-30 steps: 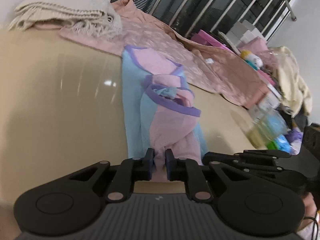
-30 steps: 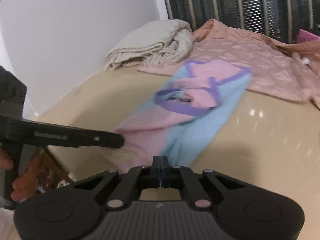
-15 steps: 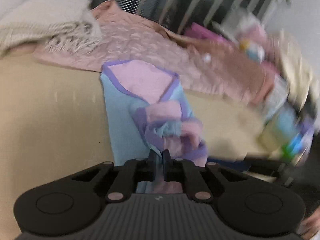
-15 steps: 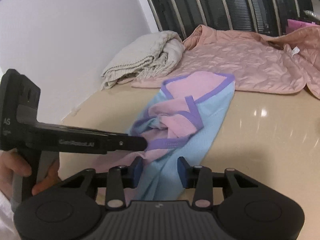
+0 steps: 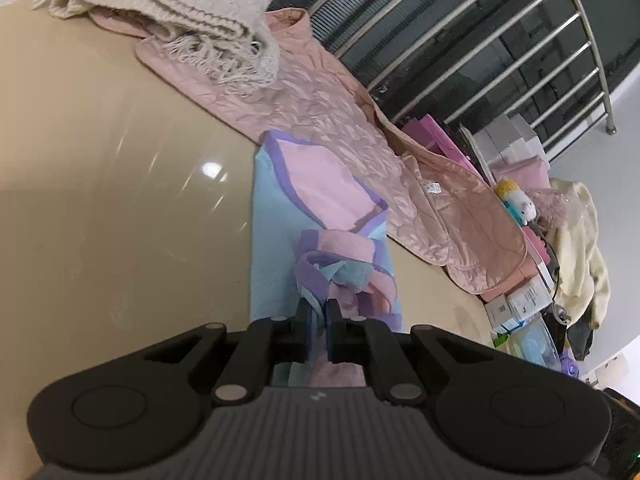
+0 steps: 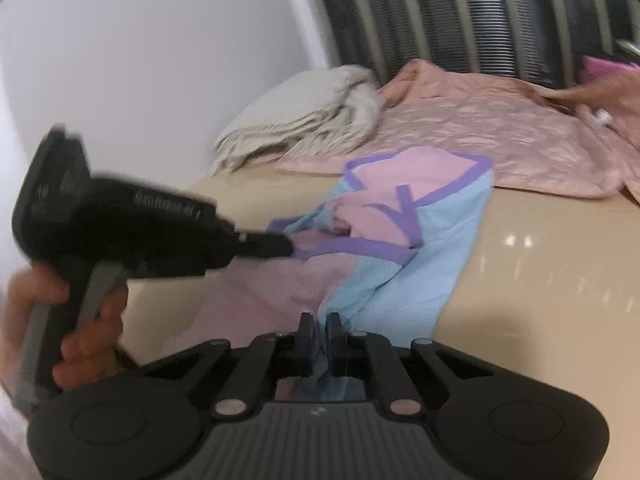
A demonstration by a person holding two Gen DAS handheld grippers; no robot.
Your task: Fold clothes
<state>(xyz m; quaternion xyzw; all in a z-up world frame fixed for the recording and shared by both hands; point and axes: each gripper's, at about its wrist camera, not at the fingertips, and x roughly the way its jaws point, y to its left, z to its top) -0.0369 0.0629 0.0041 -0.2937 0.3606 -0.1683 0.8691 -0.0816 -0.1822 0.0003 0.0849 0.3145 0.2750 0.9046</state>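
A pink and light-blue garment (image 5: pixel 272 240) with purple trim lies lengthwise on the glossy beige table (image 5: pixel 120 200), bunched in the middle. My left gripper (image 5: pixel 318 318) is shut on a purple-edged fold of it, held above the blue panel. In the right wrist view that left gripper (image 6: pixel 290 246) comes in from the left, in a person's hand (image 6: pixel 84 344), pinching the purple trim over the garment (image 6: pixel 440 248). My right gripper (image 6: pixel 319 330) is shut on the near blue edge, low by the table's front.
A pink quilted jacket (image 5: pixel 340 128) lies spread just beyond the garment, with a cream fringed blanket (image 5: pixel 180 12) folded on its far left end. Boxes, a soft toy and cream clothing (image 5: pixel 576 248) crowd the right side. A metal railing (image 5: pixel 480 40) stands behind; a white wall (image 6: pixel 140 60) is on the left.
My left gripper carried its pinched fold away from the near end toward the garment's middle and rolled. My right gripper opened, then shut on the near blue edge.
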